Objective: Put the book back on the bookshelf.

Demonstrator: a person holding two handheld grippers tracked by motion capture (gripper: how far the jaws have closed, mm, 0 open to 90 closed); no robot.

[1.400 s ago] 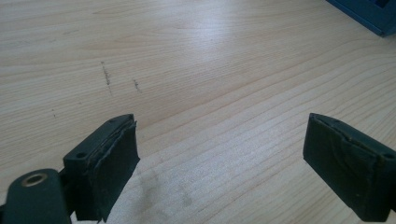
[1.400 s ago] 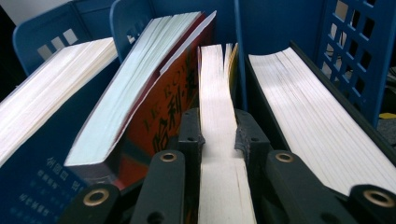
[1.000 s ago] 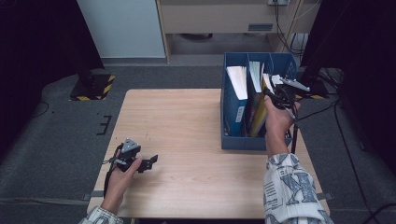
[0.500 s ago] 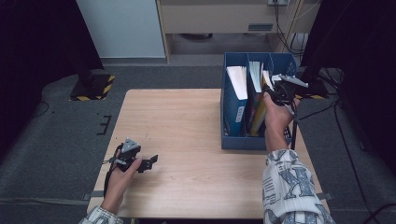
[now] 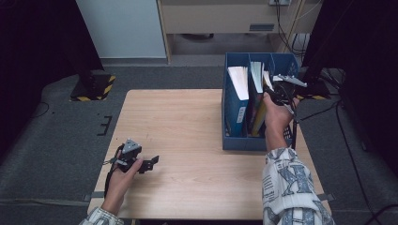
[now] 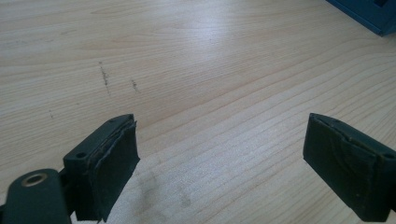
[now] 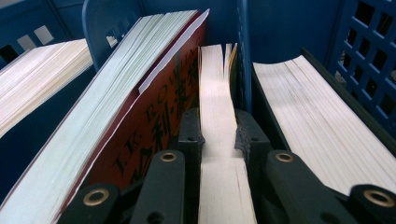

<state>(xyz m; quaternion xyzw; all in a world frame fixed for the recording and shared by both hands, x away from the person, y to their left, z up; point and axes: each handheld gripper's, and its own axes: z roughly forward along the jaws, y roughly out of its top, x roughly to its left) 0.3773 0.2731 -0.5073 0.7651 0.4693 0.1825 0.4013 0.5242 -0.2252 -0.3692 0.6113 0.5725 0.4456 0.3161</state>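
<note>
A blue file box [image 5: 224, 101] stands on the right of the wooden table [image 5: 178, 122], with several books upright in its slots. My right gripper [image 5: 274, 90] reaches into the box from above. In the right gripper view it [image 7: 218, 125] is shut on the page edge of a thin book [image 7: 212, 74]. That book stands between a red-covered book [image 7: 161, 109] and a blue divider [image 7: 243, 56]. My left gripper [image 5: 151, 163] rests low over the table's front left. In the left gripper view it [image 6: 219, 140] is open over bare wood.
A thick white-paged book [image 7: 322, 121] fills the slot right of the divider, and another [image 7: 37, 70] leans at the far left. In the high view a white-paged book [image 5: 238, 79] leans in the box's left slot. Cables and dark stands [image 5: 319, 70] crowd the floor right of the table.
My right hand has edged slightly at the top of the box, still on the thin book. The left hand and gripper have stayed put.
</note>
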